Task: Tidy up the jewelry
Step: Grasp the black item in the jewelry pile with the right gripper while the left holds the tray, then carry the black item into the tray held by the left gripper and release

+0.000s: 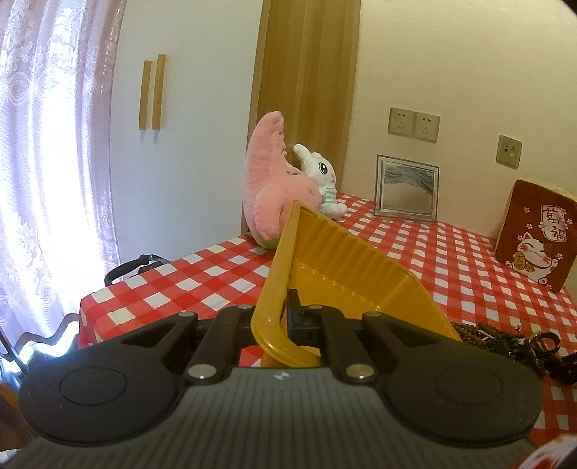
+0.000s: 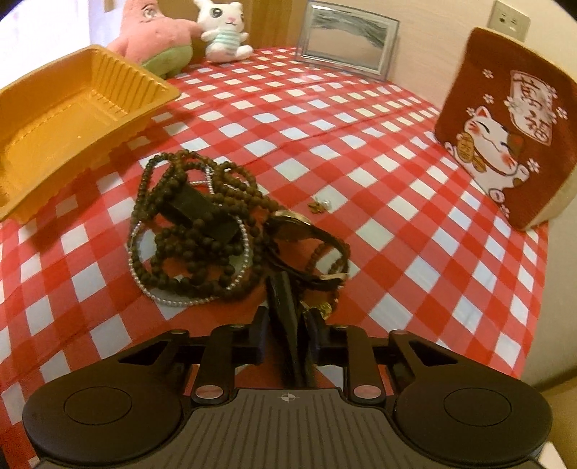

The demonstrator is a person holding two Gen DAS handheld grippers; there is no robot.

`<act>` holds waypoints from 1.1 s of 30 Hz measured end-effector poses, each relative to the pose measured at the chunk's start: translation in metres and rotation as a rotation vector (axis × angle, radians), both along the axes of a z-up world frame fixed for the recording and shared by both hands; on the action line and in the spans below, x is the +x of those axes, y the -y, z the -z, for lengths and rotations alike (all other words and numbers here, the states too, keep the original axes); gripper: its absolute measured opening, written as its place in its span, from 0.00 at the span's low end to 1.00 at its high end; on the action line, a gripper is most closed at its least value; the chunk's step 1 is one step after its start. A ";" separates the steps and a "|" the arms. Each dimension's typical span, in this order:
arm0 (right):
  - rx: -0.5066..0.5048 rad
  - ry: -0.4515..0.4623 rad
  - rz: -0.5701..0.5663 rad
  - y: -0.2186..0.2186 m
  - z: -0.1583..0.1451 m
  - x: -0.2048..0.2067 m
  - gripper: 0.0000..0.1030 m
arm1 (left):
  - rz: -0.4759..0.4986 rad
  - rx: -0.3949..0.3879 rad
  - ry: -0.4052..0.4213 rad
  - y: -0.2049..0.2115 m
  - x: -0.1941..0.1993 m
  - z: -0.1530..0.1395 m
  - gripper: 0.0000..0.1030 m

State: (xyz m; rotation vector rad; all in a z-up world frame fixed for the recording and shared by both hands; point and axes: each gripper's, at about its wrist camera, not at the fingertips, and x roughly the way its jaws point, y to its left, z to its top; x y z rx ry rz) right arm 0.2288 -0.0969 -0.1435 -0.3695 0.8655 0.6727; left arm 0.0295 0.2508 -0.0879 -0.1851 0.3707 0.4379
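Black strap between right fingers, beside bead pile.

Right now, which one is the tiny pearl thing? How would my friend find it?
Start at the red-and-white checked tablecloth and find the tangle of dark bead strings in the middle. Just to its right, toward the lucky-cat cushion, lies the tiny pearl piece, alone on the cloth, apart from the tangle.

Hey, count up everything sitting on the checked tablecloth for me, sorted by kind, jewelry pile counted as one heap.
Plush toys: 2, a pink one and a white one
Yellow tray: 1
Picture frame: 1
Lucky-cat cushion: 1
Jewelry heap: 1
Small loose earring piece: 1
Total: 7
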 end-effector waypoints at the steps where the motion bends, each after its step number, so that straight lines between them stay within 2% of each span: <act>1: -0.005 0.003 -0.002 -0.001 0.000 -0.001 0.19 | 0.003 -0.001 0.000 -0.002 0.001 0.000 0.06; 7: 0.020 -0.043 0.041 -0.006 -0.005 -0.001 0.19 | 0.014 -0.008 0.001 -0.007 0.003 0.002 0.06; 13: 0.134 -0.096 0.092 -0.012 -0.026 -0.004 0.19 | 0.020 -0.009 0.003 -0.008 0.007 0.003 0.06; 17: 0.195 -0.102 0.084 -0.023 -0.039 -0.008 0.19 | 0.025 -0.001 0.003 -0.008 0.011 0.004 0.06; 26: 0.324 -0.124 -0.029 -0.075 -0.068 -0.013 0.19 | 0.033 0.031 -0.010 -0.008 0.018 0.005 0.06; 33: 0.372 -0.133 -0.179 -0.136 -0.075 -0.020 0.19 | 0.028 0.105 -0.036 -0.001 0.025 0.005 0.07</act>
